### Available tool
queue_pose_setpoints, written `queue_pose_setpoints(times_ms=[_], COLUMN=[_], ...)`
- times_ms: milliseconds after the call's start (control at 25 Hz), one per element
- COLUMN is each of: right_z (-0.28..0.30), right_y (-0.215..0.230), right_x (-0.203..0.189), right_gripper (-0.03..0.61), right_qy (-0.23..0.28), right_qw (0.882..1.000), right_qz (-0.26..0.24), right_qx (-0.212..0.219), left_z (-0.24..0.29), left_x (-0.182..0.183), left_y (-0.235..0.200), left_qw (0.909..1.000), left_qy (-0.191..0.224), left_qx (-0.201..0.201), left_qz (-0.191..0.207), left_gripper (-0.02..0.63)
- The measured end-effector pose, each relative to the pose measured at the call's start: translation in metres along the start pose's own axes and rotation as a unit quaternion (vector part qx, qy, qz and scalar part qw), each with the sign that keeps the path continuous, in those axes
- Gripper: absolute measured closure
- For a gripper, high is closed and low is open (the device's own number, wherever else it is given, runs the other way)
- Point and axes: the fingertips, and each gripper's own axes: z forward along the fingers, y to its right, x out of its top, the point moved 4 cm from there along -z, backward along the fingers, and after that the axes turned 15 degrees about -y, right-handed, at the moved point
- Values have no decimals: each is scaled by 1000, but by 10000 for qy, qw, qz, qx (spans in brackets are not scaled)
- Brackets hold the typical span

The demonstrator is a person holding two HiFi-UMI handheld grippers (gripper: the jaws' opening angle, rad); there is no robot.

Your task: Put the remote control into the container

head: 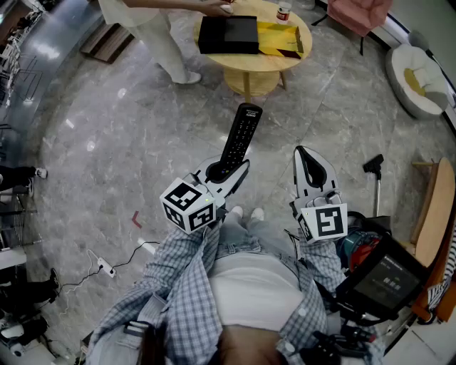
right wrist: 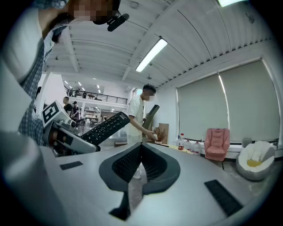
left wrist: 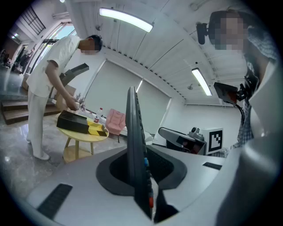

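Left gripper [head: 226, 171] is clamped on the bottom end of the remote control [head: 241, 135]. The remote sticks out forward past the jaws and sits edge-on between the pads in the left gripper view. Right gripper [head: 303, 153] is closed with nothing in it, beside the left one and not touching it. The container [head: 228, 34] sits on the round worktop [head: 285, 63] well ahead across the floor, far from the remote. A person in white [head: 153, 28] stands at the worktop with a hand over it.

The step looks like carrying the remote over to the container. The grip is at one end only, so the remote acts as a long lever and should travel level, without swinging. Come in from above, lower the free end first, and let go only once it rests inside. Can't tell if the box is open or lidded, so the free right gripper may have to help. Watch the person's hand.

- **Remote:** long, slim, hard black plastic with rows of small buttons, red and blue ones near the held end. It looks smooth and likely to slip.
- **Gripper pads:** dark and ribbed.
- **Container:** flat, rectangular, matte black, rigid-looking.
- **Worktop:** pale wood, with a yellow packet [head: 279, 37] and a bottle [head: 284, 12] beside the box.
- **Floor:** glossy grey marble.
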Motion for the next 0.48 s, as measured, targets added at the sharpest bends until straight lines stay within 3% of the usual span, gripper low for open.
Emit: queue_pose_setpoints(times_ms=[480], right_z=[-3], right_y=[3], right_x=[-1], right_gripper=[571], right_qy=[25], right_qw=[10000], right_qz=[11], right_qx=[-50], left_z=[1], left_x=[0], left_y=[2], left_qw=[10000], left_qy=[16], left_qx=[17], left_qz=[-6], left_gripper=[534])
